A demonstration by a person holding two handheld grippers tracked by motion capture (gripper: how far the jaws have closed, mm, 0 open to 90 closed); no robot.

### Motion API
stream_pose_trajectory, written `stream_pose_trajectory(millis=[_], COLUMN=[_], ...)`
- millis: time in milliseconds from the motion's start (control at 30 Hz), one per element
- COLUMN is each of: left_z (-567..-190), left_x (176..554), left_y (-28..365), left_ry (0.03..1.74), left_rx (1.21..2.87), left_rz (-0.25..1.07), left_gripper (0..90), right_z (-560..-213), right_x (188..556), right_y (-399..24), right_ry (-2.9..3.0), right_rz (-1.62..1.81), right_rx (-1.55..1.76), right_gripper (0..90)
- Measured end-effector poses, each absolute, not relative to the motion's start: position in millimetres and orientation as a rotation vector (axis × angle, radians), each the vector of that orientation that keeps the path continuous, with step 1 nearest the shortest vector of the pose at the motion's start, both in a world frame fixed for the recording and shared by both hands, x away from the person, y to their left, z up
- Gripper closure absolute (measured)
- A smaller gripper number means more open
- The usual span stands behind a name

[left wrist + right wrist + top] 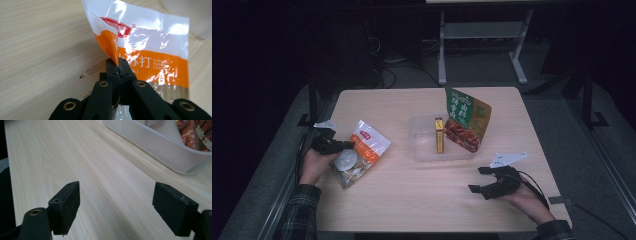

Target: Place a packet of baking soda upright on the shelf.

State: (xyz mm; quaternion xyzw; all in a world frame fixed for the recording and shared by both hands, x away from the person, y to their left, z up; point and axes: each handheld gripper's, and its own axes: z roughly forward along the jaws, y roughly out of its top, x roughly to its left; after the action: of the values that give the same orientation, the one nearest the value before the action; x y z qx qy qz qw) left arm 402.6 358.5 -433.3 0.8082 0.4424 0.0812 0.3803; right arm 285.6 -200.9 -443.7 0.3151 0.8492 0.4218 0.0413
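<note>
A white and orange plastic pouch (362, 152) lies at the table's left, one edge lifted. My left gripper (343, 145) is shut on that edge; in the left gripper view the pouch (150, 47) rises from between the pressed-together jaws of the gripper (119, 67). My right gripper (477, 179) rests near the table's front right, jaws wide open over bare wood, nothing between them (116, 205). A clear plastic tub (422, 150) in the middle holds a yellow box (439, 135) and a green and brown snack bag (466, 120), both standing.
The tub's wall (160, 147) stands just beyond my right gripper. Bare wood (422, 190) lies between the two hands. The table's edges drop to a dark floor with a white frame (482, 35) behind.
</note>
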Motion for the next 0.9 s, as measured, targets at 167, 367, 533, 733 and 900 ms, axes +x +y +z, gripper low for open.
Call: stream_pose_trajectory(millis=[167, 367, 533, 733, 900], left_z=[-422, -406, -394, -380, -372], left_x=[391, 377, 363, 343, 329], left_y=[357, 347, 337, 321, 306], left_ry=[1.089, 1.023, 0.988, 0.928, 0.881], left_rx=[2.026, 2.016, 1.998, 1.972, 1.956], left_rz=[0.215, 0.236, 0.243, 0.256, 0.260], left_gripper=[89.4, 89.6, 89.7, 89.8, 89.8], right_z=[-444, -439, -436, -434, -429], right_x=[285, 279, 278, 281, 283], right_y=[-199, -193, -192, -189, -178], right_ry=[2.628, 2.615, 2.574, 2.582, 2.578], right_rz=[1.323, 1.302, 1.354, 1.456, 1.528], right_rx=[0.945, 0.919, 0.903, 0.895, 0.875], right_gripper=[17.5, 21.3, 29.1, 52.1, 52.9])
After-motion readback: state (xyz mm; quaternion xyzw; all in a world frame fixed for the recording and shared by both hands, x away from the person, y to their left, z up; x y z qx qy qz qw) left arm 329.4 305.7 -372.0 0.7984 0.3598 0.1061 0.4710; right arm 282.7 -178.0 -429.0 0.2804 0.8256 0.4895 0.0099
